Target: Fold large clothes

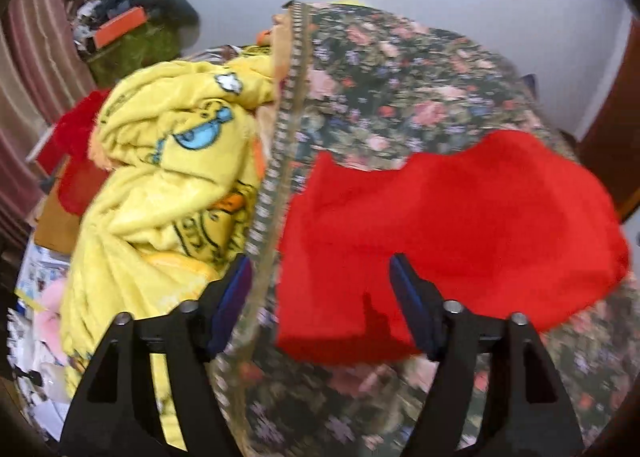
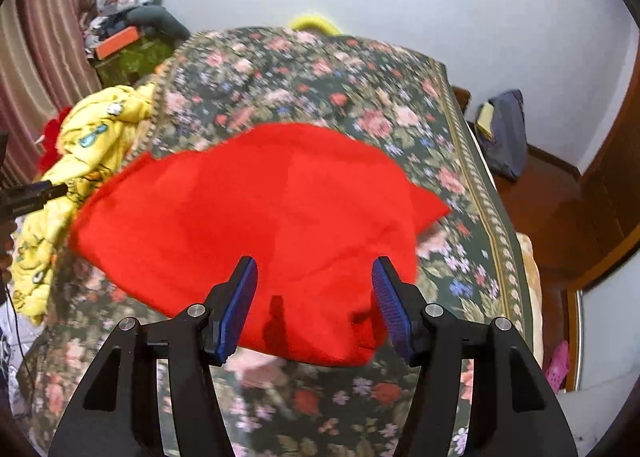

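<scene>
Right wrist view: red garment motion-blurred, both hand-held grippers spread apart, empty.

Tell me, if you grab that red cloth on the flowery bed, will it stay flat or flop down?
Probably flop. The red cloth looks soft and fuzzy, and it already lies rumpled with bent corners on the flowery bedcover, so it would likely sag below wherever it is pinched. It seems light for its size. Both the left gripper and right gripper are open, holding nothing.

The floral bedspread blurs toward the lower frame; the red garment hides its middle, and the yellow blanket runs off lower left.
</scene>
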A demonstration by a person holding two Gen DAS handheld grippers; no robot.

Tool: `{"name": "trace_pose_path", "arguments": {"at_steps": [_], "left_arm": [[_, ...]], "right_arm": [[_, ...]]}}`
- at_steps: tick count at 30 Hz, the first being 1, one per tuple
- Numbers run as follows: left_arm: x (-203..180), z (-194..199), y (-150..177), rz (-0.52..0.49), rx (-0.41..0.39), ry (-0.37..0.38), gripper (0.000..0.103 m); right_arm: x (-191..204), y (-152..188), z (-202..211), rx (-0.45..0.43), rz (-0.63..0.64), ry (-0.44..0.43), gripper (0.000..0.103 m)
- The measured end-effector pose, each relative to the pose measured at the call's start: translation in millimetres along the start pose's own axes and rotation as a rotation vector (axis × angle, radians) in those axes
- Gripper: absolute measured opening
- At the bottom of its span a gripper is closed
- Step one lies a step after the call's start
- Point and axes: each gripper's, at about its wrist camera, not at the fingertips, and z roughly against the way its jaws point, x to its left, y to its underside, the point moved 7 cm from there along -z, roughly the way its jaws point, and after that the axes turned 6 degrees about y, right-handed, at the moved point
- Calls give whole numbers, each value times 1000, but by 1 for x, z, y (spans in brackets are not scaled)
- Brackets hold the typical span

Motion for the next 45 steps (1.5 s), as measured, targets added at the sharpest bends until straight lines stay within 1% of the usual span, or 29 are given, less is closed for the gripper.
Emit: {"name": "trace_pose_path", "arguments": {"at_steps": [1, 3, 4, 5, 7, 9, 10, 11, 14, 15, 17, 19, 22, 24, 26, 27, 28, 29, 30, 31, 32, 34, 36, 37, 40, 42, 45], "left_arm": [[-3, 4, 3, 17, 3, 34, 78], [-7, 4, 10, 62, 19, 103, 78], [-8, 4, 14, 92, 32, 140, 78], [-8, 3, 21, 131, 44, 178, 78], [-6, -4, 36, 222, 75, 251, 78], [-5, -13, 47, 287, 104, 297, 78], [-4, -20, 55, 327, 128, 308, 78], [-4, -22, 59, 345, 140, 313, 78], [-5, -31, 69, 429, 155, 391, 78], [-7, -34, 71, 451, 162, 418, 78], [-11, -42, 74, 494, 180, 481, 78], [-16, -51, 75, 528, 192, 530, 78], [-17, -69, 71, 589, 191, 567, 78], [-13, -74, 62, 623, 146, 587, 78], [-5, -80, 55, 687, 100, 611, 78], [-1, -83, 52, 718, 83, 619, 74], [3, -87, 49, 751, 67, 630, 68], [6, -91, 47, 772, 63, 634, 65], [9, -99, 45, 802, 62, 633, 58], [12, -108, 43, 826, 66, 626, 48], [14, -114, 42, 839, 71, 615, 44], [18, -128, 38, 862, 80, 572, 32], [22, -135, 34, 866, 75, 532, 26], [23, -137, 32, 855, 71, 500, 20], [22, -137, 26, 804, 51, 425, 10], [20, -122, 16, 738, 6, 369, 9], [16, -84, -6, 602, -92, 293, 9]], "right_arm": [[5, -2, 1, -7, 1, -10, 57], [18, -9, 1, -21, 3, -34, 62], [23, -10, 0, -27, 2, -42, 70], [31, -12, -2, -33, 2, -52, 74], [46, -14, -10, -25, 17, -76, 75], [61, -11, -26, 4, 37, -81, 76], [67, -9, -32, 20, 46, -81, 76], [72, -5, -42, 43, 59, -85, 76], [82, 11, -71, 139, 90, -75, 76], [83, 15, -76, 146, 94, -80, 76], [83, 16, -73, 120, 91, -94, 85], [81, 19, -71, 121, 103, -92, 85], [82, 22, -70, 114, 124, -86, 86], [83, 24, -71, 112, 138, -81, 87], [83, 24, -71, 112, 142, -79, 88], [83, 25, -71, 112, 142, -79, 89], [83, 24, -73, 114, 142, -80, 89], [83, 24, -73, 116, 141, -80, 90], [84, 24, -74, 119, 144, -79, 90], [84, 24, -74, 122, 150, -75, 90], [85, 24, -73, 127, 155, -72, 90], [86, 22, -72, 143, 162, -73, 90], [87, 16, -69, 152, 156, -84, 90], [87, 13, -67, 147, 149, -90, 90], [88, -3, -60, 113, 133, -89, 90], [92, -13, -58, 89, 140, -75, 90], [105, -27, -61, 56, 189, -40, 90]]}}
